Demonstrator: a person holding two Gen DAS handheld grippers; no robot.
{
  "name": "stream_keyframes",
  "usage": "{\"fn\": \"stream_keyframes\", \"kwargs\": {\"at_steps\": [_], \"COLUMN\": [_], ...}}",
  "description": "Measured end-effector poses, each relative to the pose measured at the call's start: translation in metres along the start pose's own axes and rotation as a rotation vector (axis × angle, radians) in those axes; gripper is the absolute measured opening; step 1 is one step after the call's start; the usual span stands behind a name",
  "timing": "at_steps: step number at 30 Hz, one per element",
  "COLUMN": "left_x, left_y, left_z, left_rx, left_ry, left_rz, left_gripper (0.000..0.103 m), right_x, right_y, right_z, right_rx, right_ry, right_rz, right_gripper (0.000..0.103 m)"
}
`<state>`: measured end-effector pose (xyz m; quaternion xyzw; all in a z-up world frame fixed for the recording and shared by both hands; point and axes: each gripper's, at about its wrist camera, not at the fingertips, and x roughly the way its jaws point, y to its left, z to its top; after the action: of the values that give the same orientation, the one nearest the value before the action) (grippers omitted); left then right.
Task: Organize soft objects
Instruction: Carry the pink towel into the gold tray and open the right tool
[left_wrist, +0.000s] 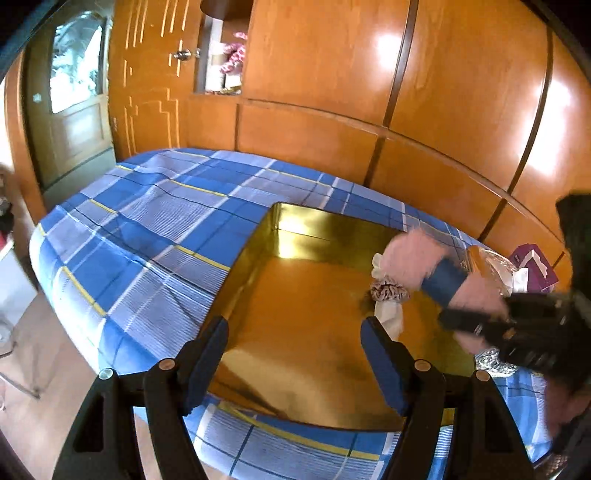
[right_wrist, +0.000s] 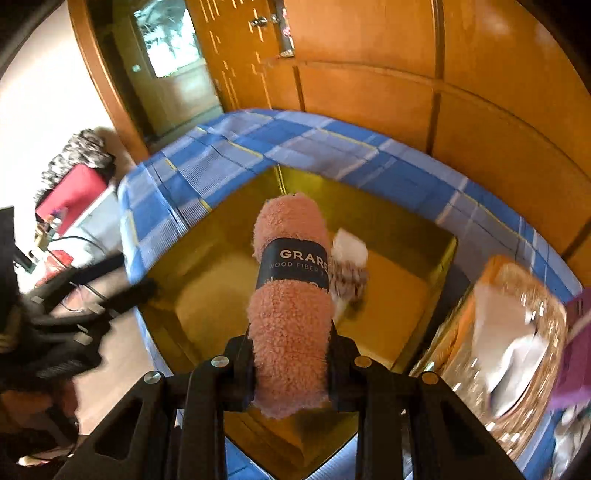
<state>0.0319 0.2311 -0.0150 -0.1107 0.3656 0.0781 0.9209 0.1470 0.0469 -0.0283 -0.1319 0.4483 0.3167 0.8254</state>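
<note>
Lighting, as I see it: bright daylight from the door window (left_wrist: 77, 62); white glare patches on the wood panelling (left_wrist: 388, 48); gold tray (left_wrist: 295, 295) mirrors it. Quality: heavy fisheye bending, dark corners, motion blur on the right hand-held gripper (left_wrist: 480, 325).

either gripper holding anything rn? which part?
Right gripper is shut on the rolled pink towel, gripping its near end, below the dark label band. Left gripper is open, holding nothing.

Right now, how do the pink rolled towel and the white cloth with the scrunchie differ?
The pink rolled towel is held above the gold box by the right gripper; the white cloth lies inside it. The towel wears a dark paper band, the cloth a patterned scrunchie. Both are soft.
</note>
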Motion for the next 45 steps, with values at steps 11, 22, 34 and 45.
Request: {"fn": "stream_keyframes", "kwargs": {"at_steps": [11, 22, 34, 45], "left_x": [-0.022, -0.028, -0.038, -0.044], "left_y": [-0.005, -0.008, -0.022, -0.054], "left_z": [-0.009, -0.017, -0.021, -0.027], "left_rx": [-0.011, 0.000, 0.029, 0.089], "left_ry": [-0.041, -0.050, -0.075, -0.083], "left_rz": [0.037, 0.045, 0.039, -0.015], "left_gripper": [0.080, 0.083, 0.085, 0.087], "right_x": [0.029, 0.028, -0.030, -0.088], "right_y": [0.031, 0.026, 0.025, 0.002], "right_z": [-0.001, -0.005, -0.019, -0.063], "right_rx": [-0.049, 0.016, 0.065, 0.130], "right_ry": [0.012, -0.037, -0.226, -0.330], "right_rz": [-0.080, -0.108, -0.166, -0.266], "right_gripper": [0.031, 0.042, 0.042, 0.042]}}
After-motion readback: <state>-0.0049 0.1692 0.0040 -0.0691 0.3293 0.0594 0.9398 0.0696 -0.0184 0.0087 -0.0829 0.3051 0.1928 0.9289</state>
